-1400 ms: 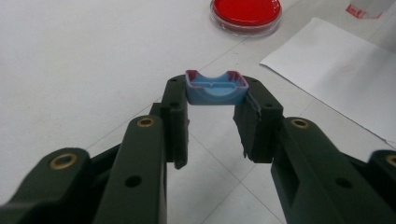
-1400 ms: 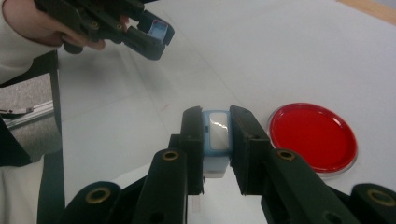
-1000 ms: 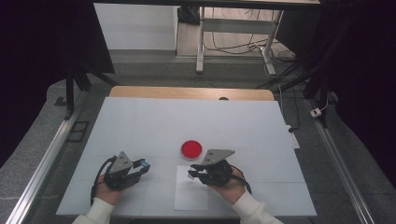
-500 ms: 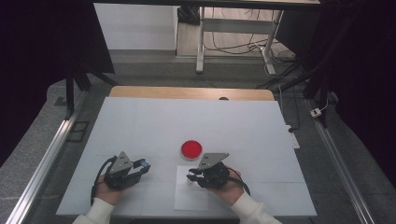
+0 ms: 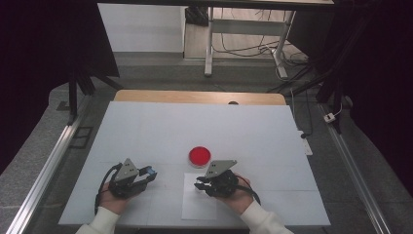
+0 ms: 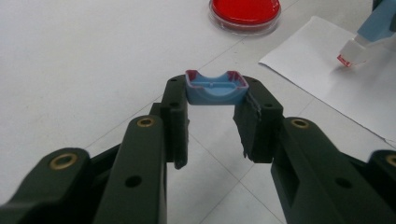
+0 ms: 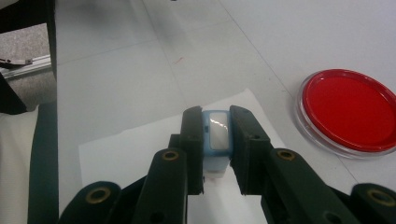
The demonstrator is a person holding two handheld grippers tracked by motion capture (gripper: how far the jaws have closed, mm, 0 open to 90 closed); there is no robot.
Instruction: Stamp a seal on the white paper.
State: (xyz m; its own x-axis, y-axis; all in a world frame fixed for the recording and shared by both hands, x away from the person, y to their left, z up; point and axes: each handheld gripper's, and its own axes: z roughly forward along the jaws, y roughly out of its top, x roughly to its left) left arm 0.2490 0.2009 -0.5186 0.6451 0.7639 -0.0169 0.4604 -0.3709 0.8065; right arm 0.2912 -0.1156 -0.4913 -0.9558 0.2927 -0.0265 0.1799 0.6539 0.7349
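A: What does the left tool [image 5: 146, 174] have?

B: In the left gripper view its jaws are clenched on a small blue cap [image 6: 215, 87] with reddish edges, held across the tips with its hollow side up. The hand [image 5: 114, 199] behind it rests low on the white table [image 5: 160, 131].

A: And the right tool [image 5: 200, 185]?

B: It grips a pale blue marker-like body [image 7: 216, 135] between its two jaws; in its own view the piece stands squeezed between the pads. From the left gripper view, the same piece shows ahead and to the right, its whitish, red-stained tip [image 6: 351, 52] pointing down just above a white paper sheet [image 6: 341, 88].

A: Where is the sheet relative to the right tool?

B: Directly under and ahead of its jaws, lying flat on the table.

A: Anything else nearby?

B: A round red dish [image 5: 200, 156] with a clear rim sits just beyond the sheet, ahead and to the right of the right tool's jaws, apart from both tools.
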